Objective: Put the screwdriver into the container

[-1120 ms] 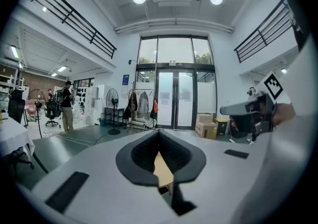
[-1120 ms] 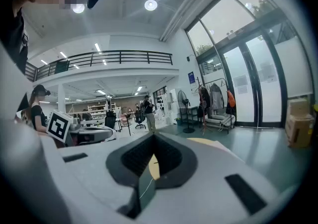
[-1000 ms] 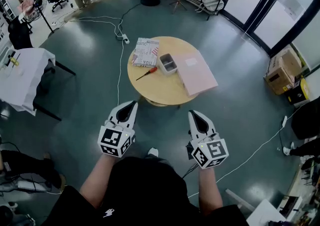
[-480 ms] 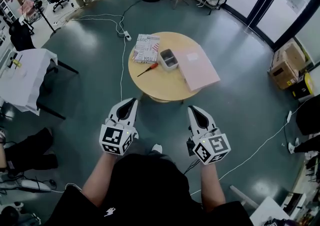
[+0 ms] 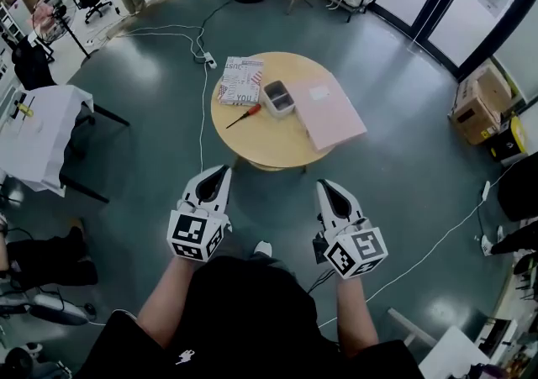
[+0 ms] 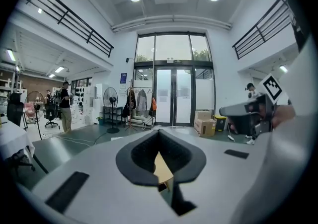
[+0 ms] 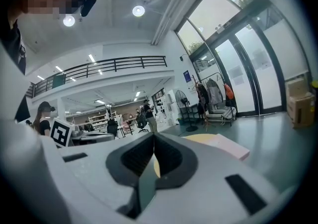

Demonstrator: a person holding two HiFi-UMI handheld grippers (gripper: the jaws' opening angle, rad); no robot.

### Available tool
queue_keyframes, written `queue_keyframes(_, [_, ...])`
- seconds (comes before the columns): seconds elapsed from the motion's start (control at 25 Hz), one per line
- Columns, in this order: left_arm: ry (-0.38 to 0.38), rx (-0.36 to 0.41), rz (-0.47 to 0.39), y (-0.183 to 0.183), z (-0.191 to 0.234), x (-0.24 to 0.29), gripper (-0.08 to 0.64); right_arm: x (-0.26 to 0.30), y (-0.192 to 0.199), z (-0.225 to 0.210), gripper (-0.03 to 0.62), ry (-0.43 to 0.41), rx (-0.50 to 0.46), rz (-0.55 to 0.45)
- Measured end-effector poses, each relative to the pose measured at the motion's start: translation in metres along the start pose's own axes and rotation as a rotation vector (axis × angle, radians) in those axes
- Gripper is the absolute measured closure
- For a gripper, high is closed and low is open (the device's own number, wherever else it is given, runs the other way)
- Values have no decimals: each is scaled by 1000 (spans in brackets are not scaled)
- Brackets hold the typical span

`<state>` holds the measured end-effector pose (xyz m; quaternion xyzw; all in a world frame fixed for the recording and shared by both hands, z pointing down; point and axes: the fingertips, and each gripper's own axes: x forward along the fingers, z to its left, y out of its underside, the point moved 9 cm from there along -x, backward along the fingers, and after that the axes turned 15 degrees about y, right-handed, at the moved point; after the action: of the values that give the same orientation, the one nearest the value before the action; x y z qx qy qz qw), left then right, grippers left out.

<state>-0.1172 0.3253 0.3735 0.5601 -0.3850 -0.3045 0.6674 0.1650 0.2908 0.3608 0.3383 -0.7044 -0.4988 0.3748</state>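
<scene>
screwdriver (image 5: 245, 115) lies ahead on table (image 5: 269, 150), slanted, red handle toward container (image 5: 278, 98) | left gripper (image 5: 218, 174) nearer, well apart, clenched empty | right gripper (image 5: 324, 190) clenched empty

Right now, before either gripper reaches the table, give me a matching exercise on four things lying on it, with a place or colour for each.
Things:
1. screwdriver
2. container
3. flat board
4. printed booklet

Descriptions:
A. grey and open-topped, between the booklet and the board
B. red handle, lying on bare tabletop just left of the container
C. pink, one corner past the right edge of the round table
D. white with red print, at the table's far left edge

Pairs: 1-B, 2-A, 3-C, 4-D
</scene>
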Motion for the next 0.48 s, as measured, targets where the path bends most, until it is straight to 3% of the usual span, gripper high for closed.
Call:
queue_keyframes(0.12, [12, -21, 11, 2, -1, 4, 557, 2, 0, -2, 589, -2, -3, 11])
queue_keyframes(0.48, [30, 25, 6, -9, 6, 27, 557, 17, -10, -8, 589, -11, 6, 8])
